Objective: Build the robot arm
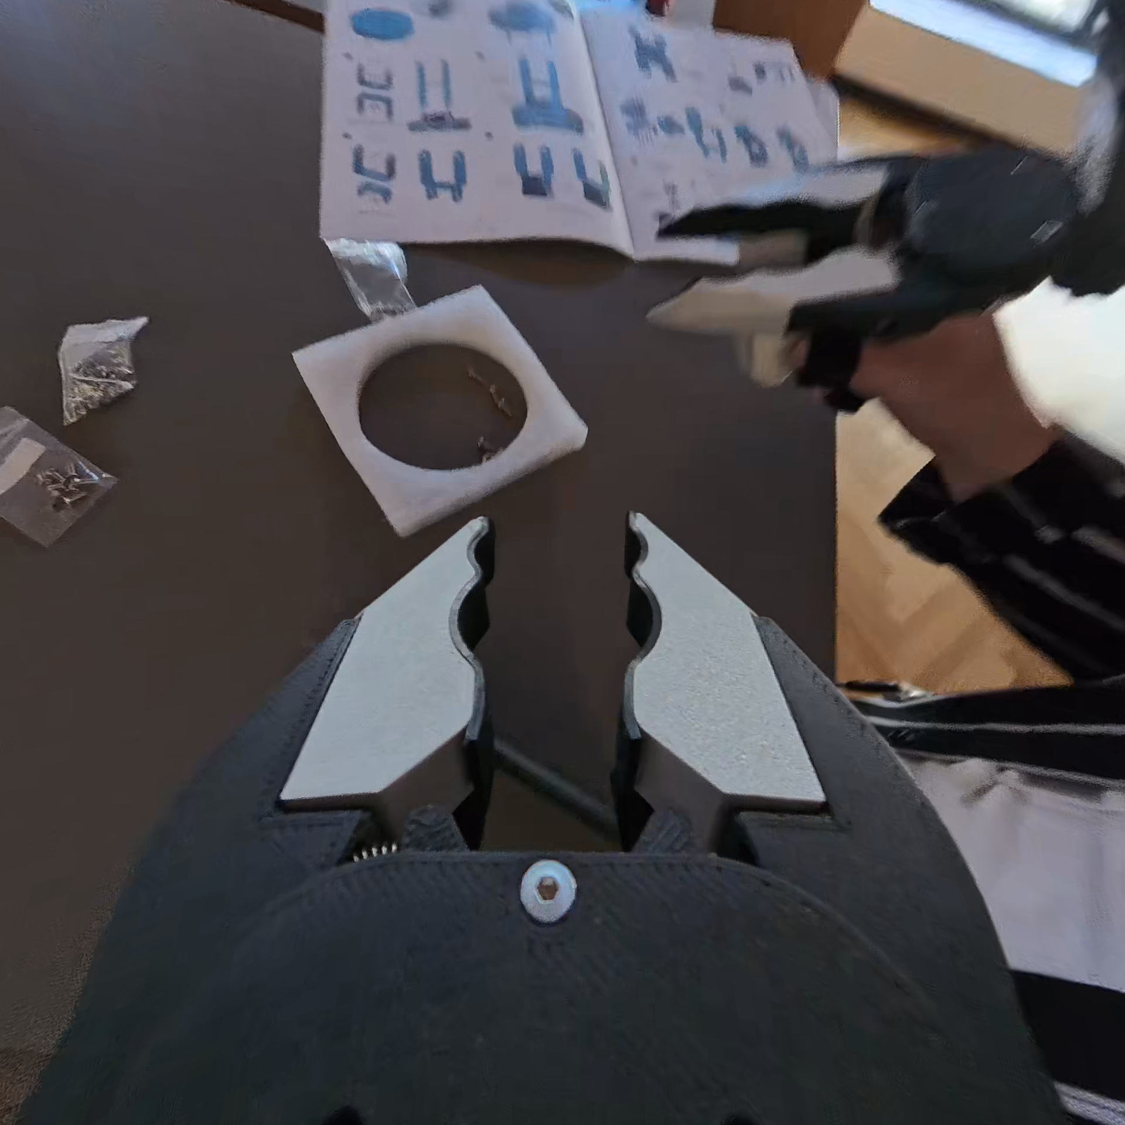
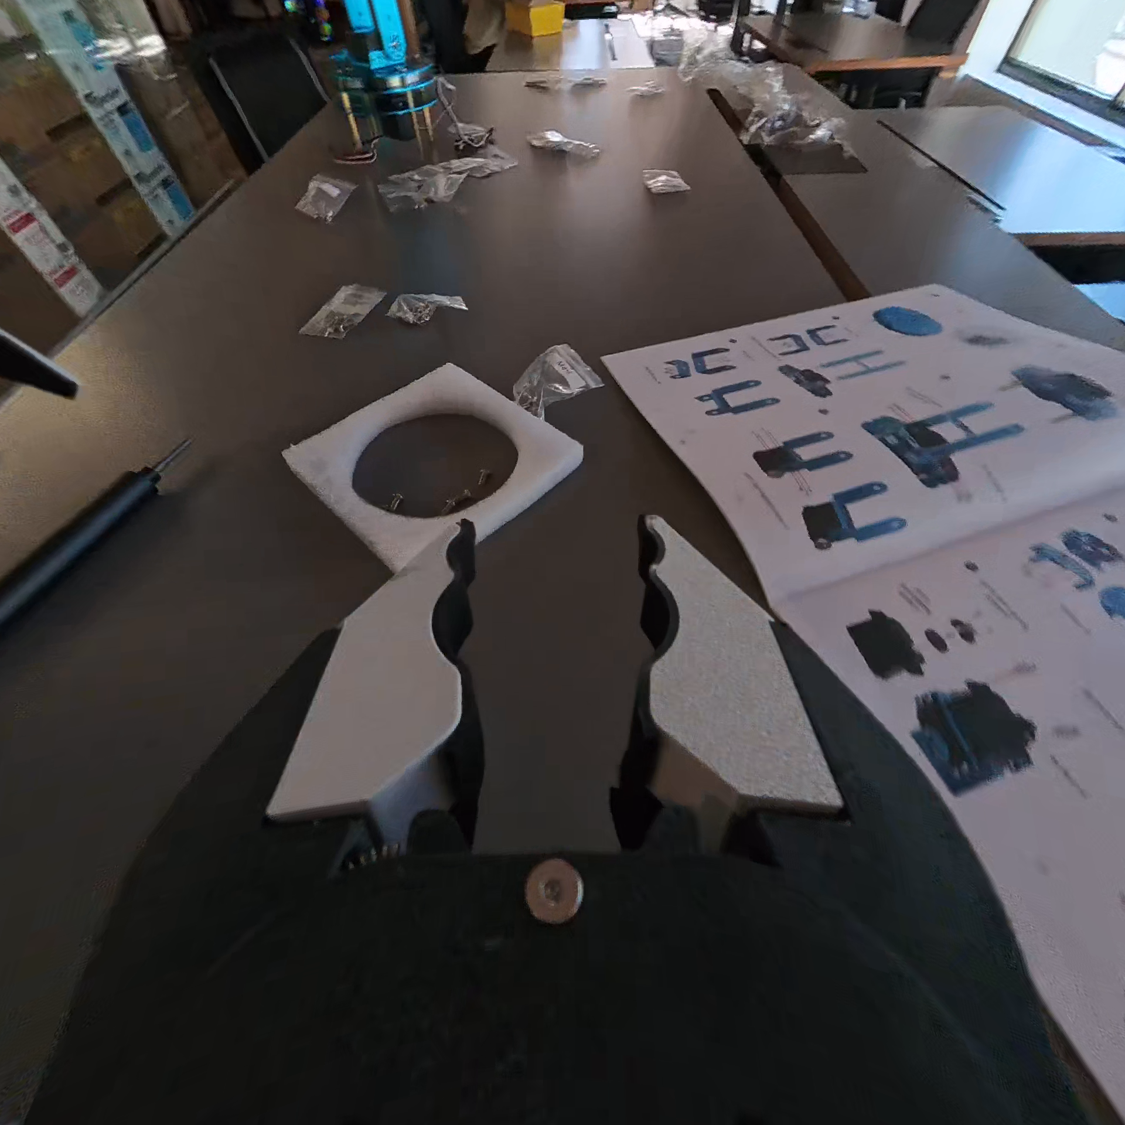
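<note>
A white foam square with a round hole lies on the dark table; a few small screws lie inside the hole. It also shows in the right wrist view, with the screws near its front rim. My left gripper is open and empty, hovering just short of the foam. My right gripper is open and empty, its left fingertip over the foam's near corner. The right gripper also shows blurred in the left wrist view, at the right over the booklet.
An open instruction booklet lies beyond the foam, at the right in the right wrist view. Small clear bags of screws are scattered about. A black screwdriver lies left. A blue device stands far back. The table edge runs right.
</note>
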